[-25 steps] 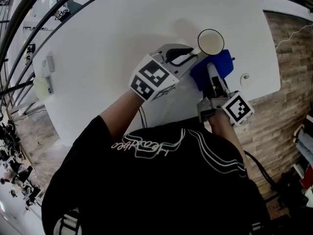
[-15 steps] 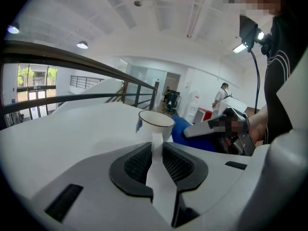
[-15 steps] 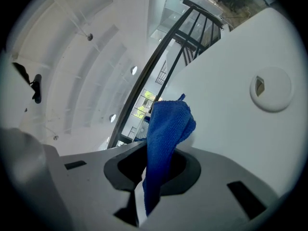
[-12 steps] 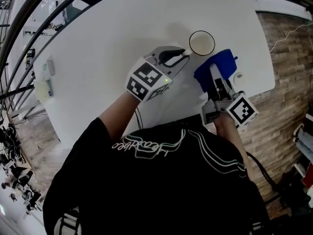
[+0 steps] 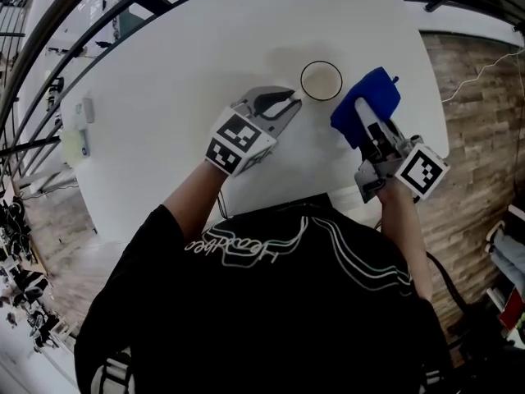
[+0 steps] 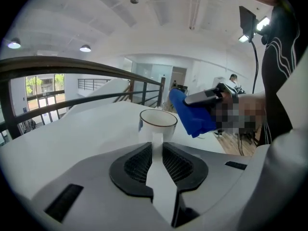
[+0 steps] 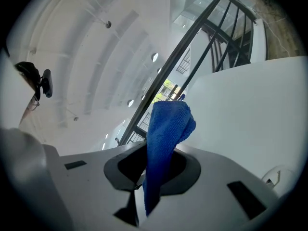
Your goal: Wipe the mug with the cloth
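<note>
Two-handed at a white table [image 5: 205, 56]. Pinching the handle of the mug [image 5: 321, 80] with the left gripper [image 5: 292, 102], jaws standing part-way closed and pressing on that handle from either side. Holding the mug upright, dark-edged rim up, at the upper middle of the head view. Clamping a blue cloth [image 5: 371, 103] in the right gripper [image 5: 367, 121], jaws closed tight on the fabric, one bunched fold sticking up past the tips and a tail hanging below them. Holding the cloth just to the right of the mug, near but apart, a strip of bare table showing between them from above. Carrying a black-and-white marker cube [image 5: 238, 142] on each gripper, lower in the frame. Working over a matt tabletop, with a small grey piece [image 5: 86, 109] and a pale green one [image 5: 74, 144] lying near its left edge, well apart from the mug. Standing beside a dark metal railing [image 5: 49, 48] sweeping across the upper left of the frame, wood-plank floor [image 5: 472, 80] showing past the table's right edge. Looking along the left jaws into a bright, open white room: round ceiling lights [image 6: 85, 48] at upper left, windows [image 6: 43, 88] with greenery at far left, a distant figure [image 6: 233, 78] in the background. Wearing a black top [image 5: 271, 302] with white lines, filling the lower half of the head view.
</note>
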Action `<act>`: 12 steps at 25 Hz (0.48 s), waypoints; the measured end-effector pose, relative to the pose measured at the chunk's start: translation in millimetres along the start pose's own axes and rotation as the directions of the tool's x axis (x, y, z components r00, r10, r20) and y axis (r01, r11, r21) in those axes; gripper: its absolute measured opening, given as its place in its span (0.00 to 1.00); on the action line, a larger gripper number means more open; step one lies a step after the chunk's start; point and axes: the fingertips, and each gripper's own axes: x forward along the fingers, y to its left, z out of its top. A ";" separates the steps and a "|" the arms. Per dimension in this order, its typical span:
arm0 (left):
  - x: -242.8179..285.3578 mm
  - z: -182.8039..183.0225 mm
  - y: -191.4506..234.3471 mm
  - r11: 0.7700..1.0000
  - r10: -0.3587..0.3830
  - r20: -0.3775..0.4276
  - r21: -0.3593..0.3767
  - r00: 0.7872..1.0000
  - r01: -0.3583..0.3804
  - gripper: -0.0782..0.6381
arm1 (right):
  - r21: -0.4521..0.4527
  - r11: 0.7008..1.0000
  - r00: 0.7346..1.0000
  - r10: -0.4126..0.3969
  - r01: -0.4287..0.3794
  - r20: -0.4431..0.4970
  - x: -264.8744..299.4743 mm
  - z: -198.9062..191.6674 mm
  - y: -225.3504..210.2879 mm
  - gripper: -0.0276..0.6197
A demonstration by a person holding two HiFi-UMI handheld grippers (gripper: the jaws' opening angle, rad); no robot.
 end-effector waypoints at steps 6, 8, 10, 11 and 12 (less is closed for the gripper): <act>5.6 -3.1 10.1 0.999 0.037 -0.001 -0.040 0.999 -0.037 0.21 | 0.011 0.998 0.991 0.068 -0.067 -0.113 21.3 5.8 -13.6 0.13; 5.6 -2.2 12.4 0.998 0.051 0.003 -0.047 0.999 -0.051 0.21 | 0.022 0.996 0.985 0.092 -0.089 -0.147 27.5 6.1 -17.5 0.13; 5.4 -1.4 14.9 0.997 0.071 0.004 -0.038 0.997 -0.071 0.21 | 0.034 0.994 0.978 0.111 -0.107 -0.176 33.7 5.2 -21.6 0.13; 4.9 -1.2 15.2 0.996 0.081 0.004 -0.036 0.997 -0.081 0.21 | 0.038 0.993 0.975 0.121 -0.116 -0.188 36.0 4.1 -22.6 0.13; 3.9 -1.1 14.6 0.995 0.091 0.004 -0.037 0.996 -0.090 0.21 | 0.042 0.991 0.971 0.130 -0.124 -0.201 37.4 2.4 -23.0 0.13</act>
